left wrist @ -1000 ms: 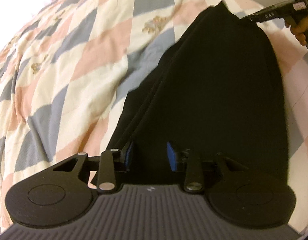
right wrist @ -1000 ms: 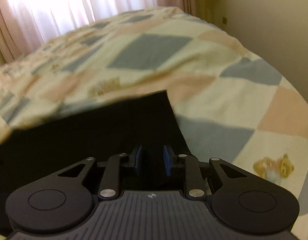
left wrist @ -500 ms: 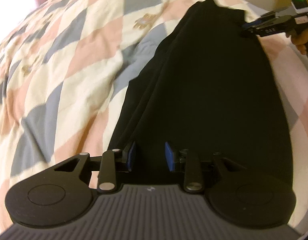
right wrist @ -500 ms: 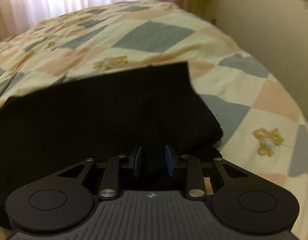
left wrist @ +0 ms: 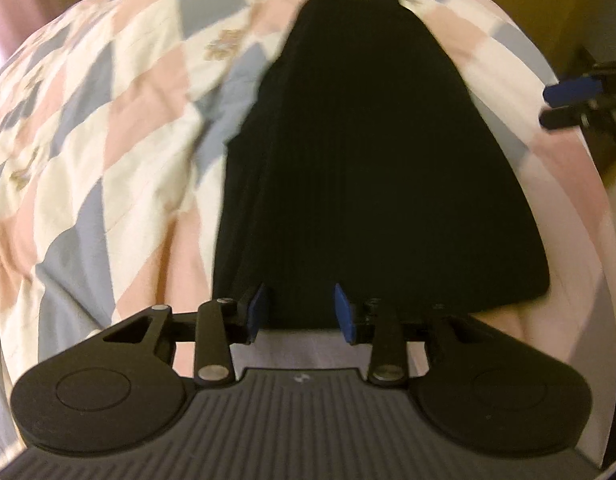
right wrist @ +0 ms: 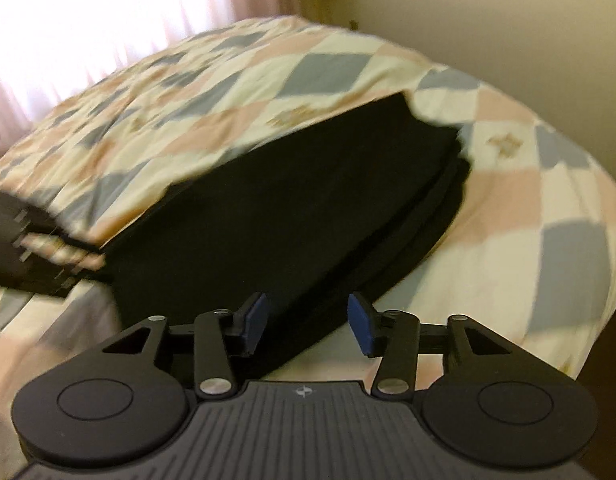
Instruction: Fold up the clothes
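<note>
A black garment (left wrist: pixel 371 168) lies folded in a long stack on the checked quilt (left wrist: pixel 120 128). My left gripper (left wrist: pixel 302 310) is open at its near hem, and the hem's edge lies between the two blue pads (left wrist: pixel 256 307). My right gripper (right wrist: pixel 308 322) is open too, with the garment's (right wrist: pixel 276 216) near corner low between its fingers. In the left wrist view the right gripper (left wrist: pixel 567 100) hovers off the garment's right side, clear of the cloth. In the right wrist view, a hand on the left gripper (right wrist: pixel 48 248) shows blurred at the garment's far end.
The quilt (right wrist: pixel 308 72) covers the whole bed. A bright curtained window (right wrist: pixel 108 20) is behind it and a beige wall (right wrist: pixel 507 20) runs along the right. The bed's edge drops away at the right in the left wrist view.
My right gripper let go of the garment's far corner, opened wider and drew back to the right. The garment now lies flat, and my left gripper's pads have spread a little.
</note>
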Tool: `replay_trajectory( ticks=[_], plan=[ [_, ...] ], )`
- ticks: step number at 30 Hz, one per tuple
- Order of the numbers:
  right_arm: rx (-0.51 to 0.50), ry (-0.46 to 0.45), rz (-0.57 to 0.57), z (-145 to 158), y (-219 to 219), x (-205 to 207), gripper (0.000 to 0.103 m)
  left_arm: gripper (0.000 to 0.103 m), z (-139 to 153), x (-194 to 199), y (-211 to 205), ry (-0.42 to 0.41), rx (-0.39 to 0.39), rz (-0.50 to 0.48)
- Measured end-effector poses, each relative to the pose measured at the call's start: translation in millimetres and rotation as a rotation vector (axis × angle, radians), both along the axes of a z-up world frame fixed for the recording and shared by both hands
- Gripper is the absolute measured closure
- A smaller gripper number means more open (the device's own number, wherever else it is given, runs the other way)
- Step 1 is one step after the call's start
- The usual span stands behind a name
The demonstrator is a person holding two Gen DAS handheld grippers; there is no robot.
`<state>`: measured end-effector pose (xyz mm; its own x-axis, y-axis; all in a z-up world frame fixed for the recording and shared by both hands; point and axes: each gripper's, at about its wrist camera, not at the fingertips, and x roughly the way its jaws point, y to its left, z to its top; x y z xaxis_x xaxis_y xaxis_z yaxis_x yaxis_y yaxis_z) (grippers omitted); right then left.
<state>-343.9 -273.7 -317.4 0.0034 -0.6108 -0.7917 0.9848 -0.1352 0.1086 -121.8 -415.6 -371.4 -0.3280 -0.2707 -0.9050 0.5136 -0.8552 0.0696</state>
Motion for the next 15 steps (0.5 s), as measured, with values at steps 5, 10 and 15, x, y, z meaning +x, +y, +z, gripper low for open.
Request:
replay_trajectory(
  ticks=[5, 10, 15],
  plan=[
    [0.051, -0.007, 0.071, -10, 27, 53, 0.054, 0.070, -8, 5, 8, -0.064, 0.001, -0.046],
    [0.062, 0.007, 0.086, -16, 33, 68, 0.053, 0.069, -14, 2, 14, -0.069, 0.003, -0.069],
    [0.057, 0.028, 0.061, -15, 44, 63, 0.051, 0.068, -17, -4, 18, -0.074, 0.006, -0.091]
  ],
)
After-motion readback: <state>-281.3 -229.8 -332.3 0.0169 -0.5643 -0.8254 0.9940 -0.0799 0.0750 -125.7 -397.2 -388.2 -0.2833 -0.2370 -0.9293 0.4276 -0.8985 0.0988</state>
